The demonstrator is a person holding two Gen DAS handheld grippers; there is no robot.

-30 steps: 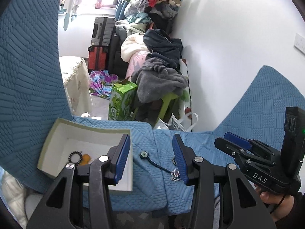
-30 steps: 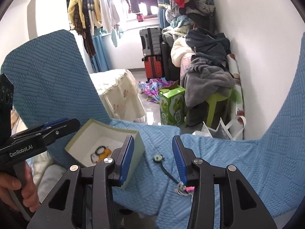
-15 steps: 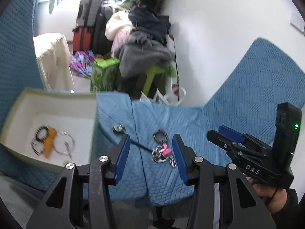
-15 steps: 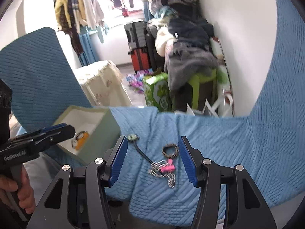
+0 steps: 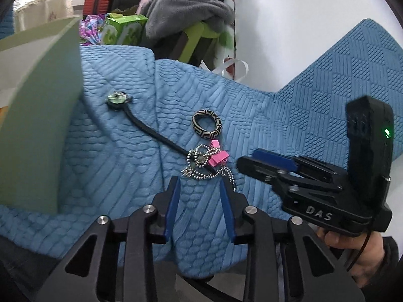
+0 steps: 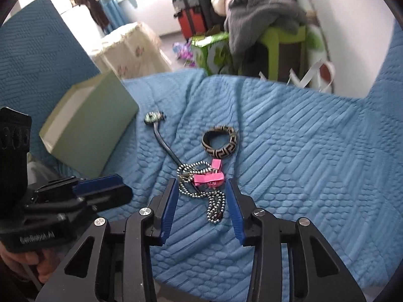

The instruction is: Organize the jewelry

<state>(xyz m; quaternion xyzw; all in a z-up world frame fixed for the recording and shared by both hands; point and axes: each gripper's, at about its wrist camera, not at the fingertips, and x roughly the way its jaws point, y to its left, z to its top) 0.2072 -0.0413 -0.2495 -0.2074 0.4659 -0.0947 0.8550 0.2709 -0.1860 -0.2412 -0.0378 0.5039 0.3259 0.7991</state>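
Both tongs have been brought down and tipped toward the jewelry heap since a second ago; the room behind has slid up out of most of each view. The jaws of the left tongs point(image 5: 200, 180) have just been closing, yet stand apart with only the lower loops of the ball chain point(image 5: 205, 164) at their tips, nothing gripped. The jaws of the right tongs point(image 6: 201, 185) have likewise just been closing; they flank the chain and the pink hair clip point(image 6: 209, 178) without pressing on either, so they are released too. A pick from the heap is judged to be close, and nothing is lifted yet.

The heap lies near the front edge of the blue quilted sofa cover point(image 6: 302, 163). The patterned bangle point(image 6: 220, 141) is just behind it, and the black cord with its round pendant point(image 5: 117, 98) runs toward the pale green box point(image 6: 93, 125), which sits by the left edge of the seat. The box's inside is hidden from both views now.

Beyond the far edge, suitcases, a heap of clothes on a green stool and a green carton are seen against a white wall.
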